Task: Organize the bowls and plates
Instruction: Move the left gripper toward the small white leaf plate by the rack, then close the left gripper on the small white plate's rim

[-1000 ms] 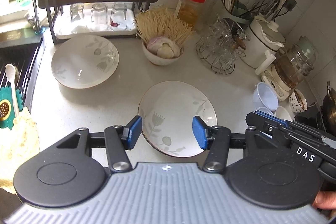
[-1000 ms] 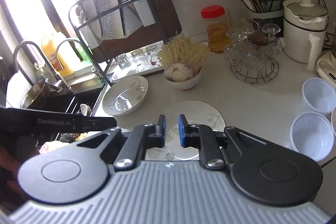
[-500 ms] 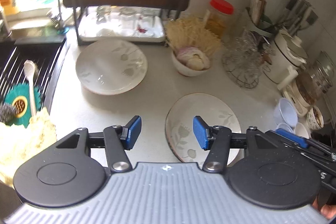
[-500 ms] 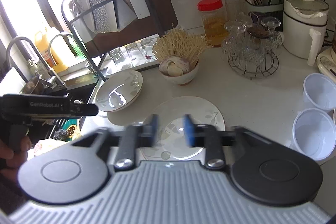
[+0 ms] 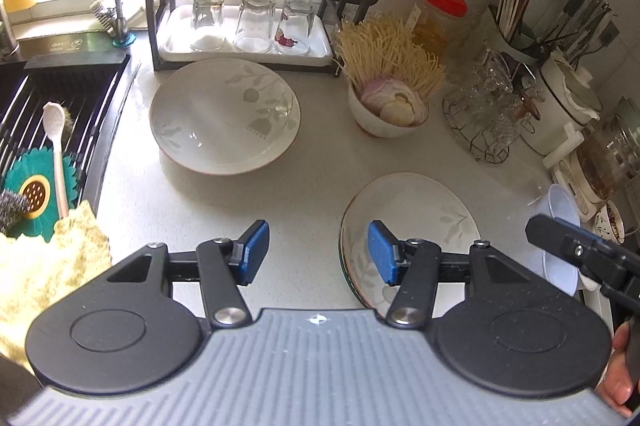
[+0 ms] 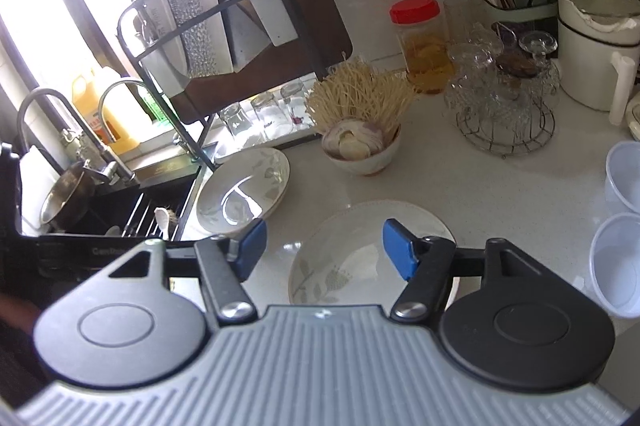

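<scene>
A deep white plate with a leaf print (image 5: 224, 114) sits on the counter in front of the glass rack. A flat plate with the same print (image 5: 416, 222) lies nearer, to the right. My left gripper (image 5: 318, 250) hangs open over bare counter between them, its right pad (image 5: 382, 254) over the flat plate's left rim. My right gripper (image 6: 324, 252) hovers above the flat plate (image 6: 360, 226); its jaws are opening and nothing is between them. The deep plate (image 6: 244, 190) lies beyond its left finger.
A small bowl of shells and dry noodles (image 5: 384, 114) stands behind the flat plate. A wire stand of glasses (image 5: 484, 114) and a jar are at the back right. Two plastic cups (image 6: 618, 262) stand right. The sink (image 5: 52, 130) and a yellow cloth (image 5: 44, 258) are left.
The right jaws have gone from nearly shut to wide apart. The left gripper has moved left off the flat plate, bringing the deep plate nearer the middle of its view.
</scene>
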`<control>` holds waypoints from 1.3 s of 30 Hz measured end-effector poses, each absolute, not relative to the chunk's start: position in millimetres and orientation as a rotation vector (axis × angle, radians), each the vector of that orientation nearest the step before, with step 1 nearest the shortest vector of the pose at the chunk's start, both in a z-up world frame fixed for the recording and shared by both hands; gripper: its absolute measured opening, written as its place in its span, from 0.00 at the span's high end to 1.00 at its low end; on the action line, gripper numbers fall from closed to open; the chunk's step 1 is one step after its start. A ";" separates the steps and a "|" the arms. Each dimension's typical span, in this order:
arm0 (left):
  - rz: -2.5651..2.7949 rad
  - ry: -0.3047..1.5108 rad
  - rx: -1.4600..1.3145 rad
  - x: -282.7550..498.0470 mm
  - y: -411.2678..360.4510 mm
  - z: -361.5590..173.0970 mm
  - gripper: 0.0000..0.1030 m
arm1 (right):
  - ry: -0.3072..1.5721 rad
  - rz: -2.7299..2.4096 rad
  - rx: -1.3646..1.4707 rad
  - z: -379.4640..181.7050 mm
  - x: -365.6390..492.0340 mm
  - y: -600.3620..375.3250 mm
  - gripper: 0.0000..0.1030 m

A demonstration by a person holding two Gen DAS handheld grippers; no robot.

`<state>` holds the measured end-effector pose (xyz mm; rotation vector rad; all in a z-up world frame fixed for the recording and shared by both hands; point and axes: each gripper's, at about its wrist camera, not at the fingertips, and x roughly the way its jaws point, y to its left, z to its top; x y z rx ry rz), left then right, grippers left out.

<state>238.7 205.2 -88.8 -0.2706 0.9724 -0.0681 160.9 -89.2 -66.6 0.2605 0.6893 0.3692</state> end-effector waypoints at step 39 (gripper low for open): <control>-0.038 1.068 -0.453 389.5 384.6 -189.6 0.41 | 0.888 0.359 0.260 -131.9 310.3 48.1 0.38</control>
